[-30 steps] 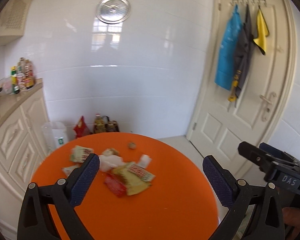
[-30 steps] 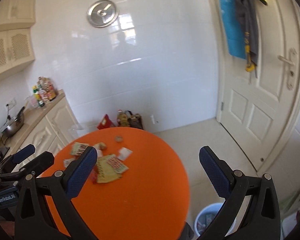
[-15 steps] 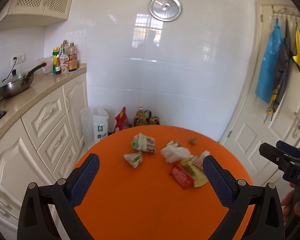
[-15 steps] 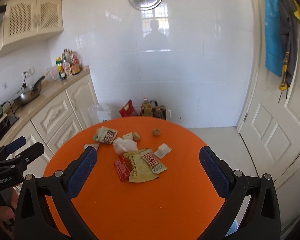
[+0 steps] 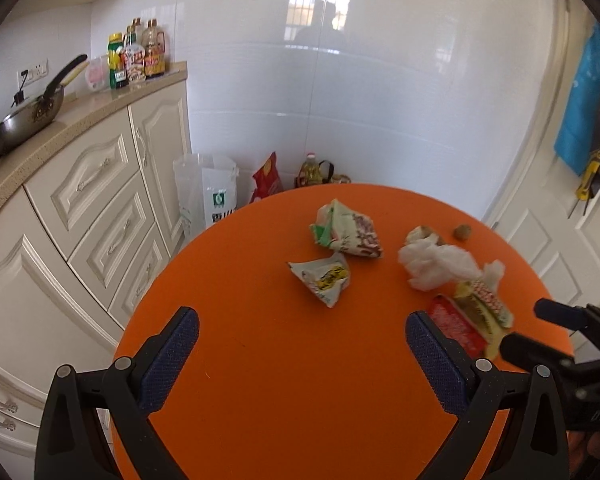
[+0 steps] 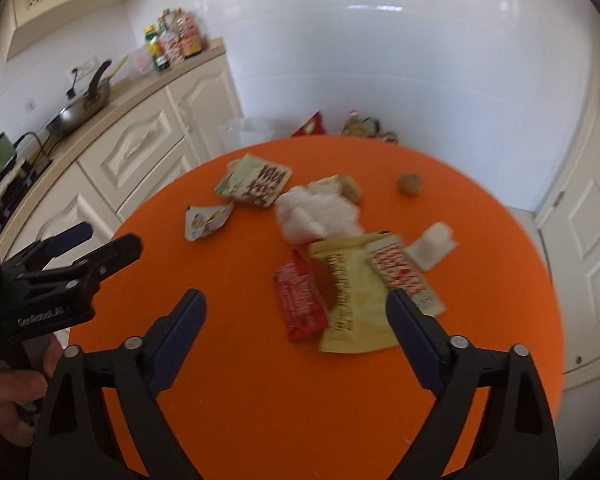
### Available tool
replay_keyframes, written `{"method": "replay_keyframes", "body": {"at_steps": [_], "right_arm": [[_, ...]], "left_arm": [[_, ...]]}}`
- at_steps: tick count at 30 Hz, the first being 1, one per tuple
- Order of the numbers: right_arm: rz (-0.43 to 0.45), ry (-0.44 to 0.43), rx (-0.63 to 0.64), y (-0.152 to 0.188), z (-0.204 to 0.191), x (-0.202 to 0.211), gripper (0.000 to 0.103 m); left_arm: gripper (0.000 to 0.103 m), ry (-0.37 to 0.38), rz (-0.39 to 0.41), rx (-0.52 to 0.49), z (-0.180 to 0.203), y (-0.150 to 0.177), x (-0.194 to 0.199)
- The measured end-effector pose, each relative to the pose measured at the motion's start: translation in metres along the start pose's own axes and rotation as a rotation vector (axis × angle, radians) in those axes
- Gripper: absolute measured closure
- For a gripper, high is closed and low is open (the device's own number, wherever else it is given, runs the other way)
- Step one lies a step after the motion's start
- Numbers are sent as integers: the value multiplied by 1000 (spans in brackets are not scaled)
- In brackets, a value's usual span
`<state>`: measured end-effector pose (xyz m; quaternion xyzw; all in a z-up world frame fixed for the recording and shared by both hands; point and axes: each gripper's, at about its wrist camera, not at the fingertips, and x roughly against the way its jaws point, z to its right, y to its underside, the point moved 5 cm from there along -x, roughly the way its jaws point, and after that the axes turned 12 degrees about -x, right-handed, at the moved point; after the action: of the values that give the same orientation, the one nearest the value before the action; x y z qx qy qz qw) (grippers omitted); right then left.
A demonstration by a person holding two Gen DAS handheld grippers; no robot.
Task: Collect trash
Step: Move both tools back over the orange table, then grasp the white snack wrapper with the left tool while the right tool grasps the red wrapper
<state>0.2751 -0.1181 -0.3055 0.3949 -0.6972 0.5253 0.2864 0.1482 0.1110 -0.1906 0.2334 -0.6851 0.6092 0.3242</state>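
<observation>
My right gripper [image 6: 294, 322] is hanging over the round orange table [image 6: 260, 400], jaws wide but just been closing a little, nothing pressed between the pads. The flat red foil snack wrapper [image 6: 300, 300] is lying just ahead at 12 o'clock, inside the line of the gap, long axis running 12 to 6, roughly along my fingers. So I'm judging I'd need either a roll of the wrist or a pinch across its narrow width.

Touching it at 1 o'clock: the pale yellow flat plastic packet [image 6: 354, 300], thin and limp, partly over the red one, its near corner by my right finger. On top of that, a red-and-white checked wrapper [image 6: 400, 276].

Farther at 12: the crumpled white tissue wad [image 6: 314, 212], soft and shapeless.

My left gripper [image 5: 302, 354] is also standing open and empty, seen at 9 o'clock from the right camera. Its nearest piece is the small crumpled white-and-yellow wrapper [image 5: 324, 278] at 12, then the bigger crumpled green-and-white printed bag [image 5: 346, 234] behind it. Right side is nearer the red wrapper, left nearer the crumpled ones.

Far edge at 1 o'clock: a small brown round lump [image 6: 409, 184], hard-looking, apart from the rest.
</observation>
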Motion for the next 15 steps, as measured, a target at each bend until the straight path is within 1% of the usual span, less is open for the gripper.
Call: {"method": "replay_keyframes", "body": {"at_steps": [3, 5, 8, 10, 12, 14, 15], "right_arm": [[-46, 3, 18, 2, -4, -29, 28], [-72, -4, 21, 3, -4, -43, 32], [-60, 7, 56, 2, -6, -51, 32], [-64, 1, 74, -1, -8, -52, 36], [-70, -34, 83, -3, -10, -49, 53], [-84, -53, 96, -2, -11, -50, 54], [-100, -45, 108, -1, -10, -57, 53]], "left_arm": [[1, 2, -20, 11, -14, -9, -28], [1, 5, -35, 14, -18, -9, -41], [1, 17, -49, 10, -20, -16, -60], [1, 22, -57, -1, -20, -17, -68], [1, 24, -63, -10, -18, -24, -80], [1, 30, -66, -9, -18, -29, -90], [1, 32, -68, -10, -18, -31, -95]]}}
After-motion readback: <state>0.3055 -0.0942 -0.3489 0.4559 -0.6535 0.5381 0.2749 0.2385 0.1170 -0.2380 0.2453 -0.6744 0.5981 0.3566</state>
